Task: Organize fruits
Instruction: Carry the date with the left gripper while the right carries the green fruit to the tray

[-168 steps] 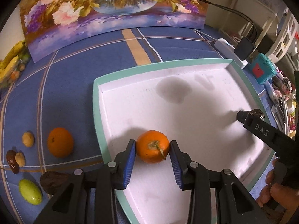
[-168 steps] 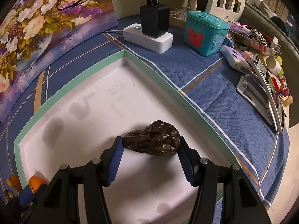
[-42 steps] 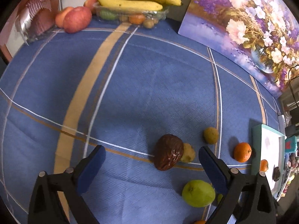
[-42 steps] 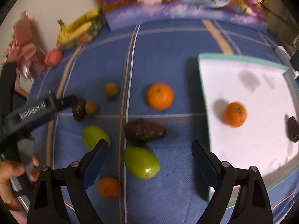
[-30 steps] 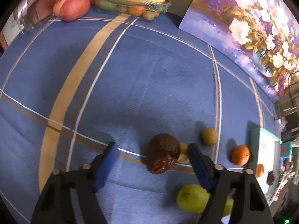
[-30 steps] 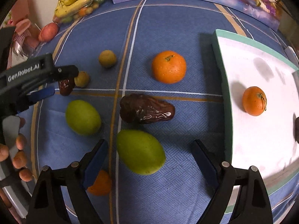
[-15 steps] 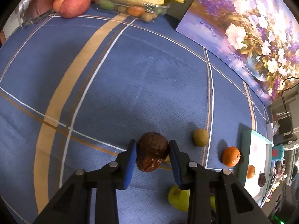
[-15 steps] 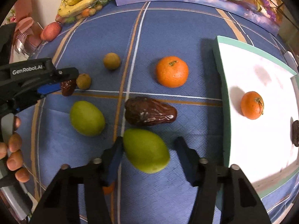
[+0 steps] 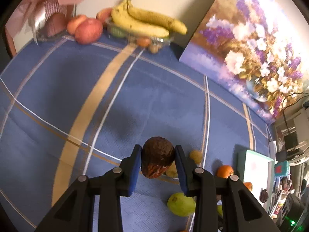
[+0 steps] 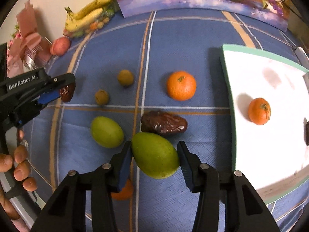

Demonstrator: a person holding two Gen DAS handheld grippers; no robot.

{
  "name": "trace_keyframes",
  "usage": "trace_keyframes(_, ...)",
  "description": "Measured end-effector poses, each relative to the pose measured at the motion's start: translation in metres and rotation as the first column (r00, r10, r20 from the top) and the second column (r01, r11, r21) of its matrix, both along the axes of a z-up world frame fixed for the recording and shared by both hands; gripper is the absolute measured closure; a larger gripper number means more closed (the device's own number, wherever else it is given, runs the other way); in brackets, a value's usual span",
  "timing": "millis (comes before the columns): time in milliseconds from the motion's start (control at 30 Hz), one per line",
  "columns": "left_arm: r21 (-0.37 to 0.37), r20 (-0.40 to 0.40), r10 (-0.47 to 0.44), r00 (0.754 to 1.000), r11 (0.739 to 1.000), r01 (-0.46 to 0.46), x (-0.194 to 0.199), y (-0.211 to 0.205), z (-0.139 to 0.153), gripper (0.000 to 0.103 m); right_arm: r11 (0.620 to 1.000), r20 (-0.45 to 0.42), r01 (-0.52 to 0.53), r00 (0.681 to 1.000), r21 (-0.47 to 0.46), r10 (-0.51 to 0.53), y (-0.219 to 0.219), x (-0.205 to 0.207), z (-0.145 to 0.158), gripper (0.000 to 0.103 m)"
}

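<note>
My left gripper (image 9: 157, 159) is shut on a brown wrinkled date (image 9: 156, 159) and holds it above the blue cloth; it also shows at the left of the right wrist view (image 10: 66, 91). My right gripper (image 10: 154, 157) is shut on a green fruit (image 10: 155, 157), lifted off the cloth. On the cloth lie a second green fruit (image 10: 106, 131), a large date (image 10: 164, 125), an orange (image 10: 181, 85) and two small brown fruits (image 10: 125, 77). The white tray with a green rim (image 10: 251, 53) at the right holds an orange (image 10: 259, 111) and a dark date (image 10: 307, 133).
Bananas (image 9: 146, 22), apples (image 9: 88, 30) and a clear box of small fruit stand at the far wall beside a flower painting (image 9: 251, 54). Another orange (image 10: 122, 192) lies under my right gripper. Pink wrapping (image 10: 29, 36) is at the far left.
My left gripper has lifted the date off the cloth. My right gripper has closed on the green fruit and raised it.
</note>
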State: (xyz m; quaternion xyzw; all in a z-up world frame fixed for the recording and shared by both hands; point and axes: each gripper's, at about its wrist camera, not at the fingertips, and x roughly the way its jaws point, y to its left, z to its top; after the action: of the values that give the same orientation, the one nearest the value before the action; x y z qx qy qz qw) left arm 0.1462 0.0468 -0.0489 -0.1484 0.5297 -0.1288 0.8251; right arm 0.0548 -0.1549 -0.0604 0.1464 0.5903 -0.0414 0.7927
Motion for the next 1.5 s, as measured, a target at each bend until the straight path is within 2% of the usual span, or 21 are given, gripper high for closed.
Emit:
trace_keyframes(167,-0.005,0.046,0.005,0.999,1.000,-0.005,-0.005,0.001,0.017,0.066,0.999,0.049,0.032,0.998,-0.018,-0.031,-0.006,-0.004,0.017,0.054)
trace_keyframes(367,0.046,0.077,0.000,0.997,0.999,-0.003,-0.008,-0.007,0.026,0.066,0.997,0.100,0.078,0.992,-0.021,-0.076,-0.016,-0.015,0.039,0.054)
trace_keyframes(500,0.069,0.068,-0.020,0.997,0.997,0.016,-0.009,-0.016,0.024,0.066,0.996,0.123,0.093,0.988,-0.010,-0.091,-0.022,-0.008,0.041,0.054)
trace_keyframes(767,0.120,0.107,-0.053,0.993,0.992,0.040,-0.018,-0.031,0.039,0.066,0.982,0.139,0.182,0.972,0.057,-0.188,-0.060,-0.022,0.039,0.054)
trace_keyframes(933,0.097,0.109,-0.065,0.992,0.994,0.055,-0.024,-0.035,0.044,0.066,0.973,0.166,0.229,0.959,0.028,-0.230,-0.082,-0.031,0.049,0.054)
trace_keyframes(1067,0.105,0.116,-0.094,0.989,0.991,0.081,-0.030,-0.046,0.049,0.066,0.949,0.163,0.313,0.935,0.033,-0.314,-0.115,-0.044,0.049,0.054)
trace_keyframes(1367,0.075,0.100,-0.198,0.975,0.979,0.191,-0.045,-0.088,0.052,0.066,0.864,0.160,0.493,0.865,-0.104,-0.475,-0.189,-0.083,0.051,0.054)
trace_keyframes(1500,0.078,0.104,-0.262,0.959,0.964,0.255,-0.057,-0.114,0.057,0.066,0.823,0.160,0.558,0.827,-0.108,-0.539,-0.213,-0.101,0.054,0.054)
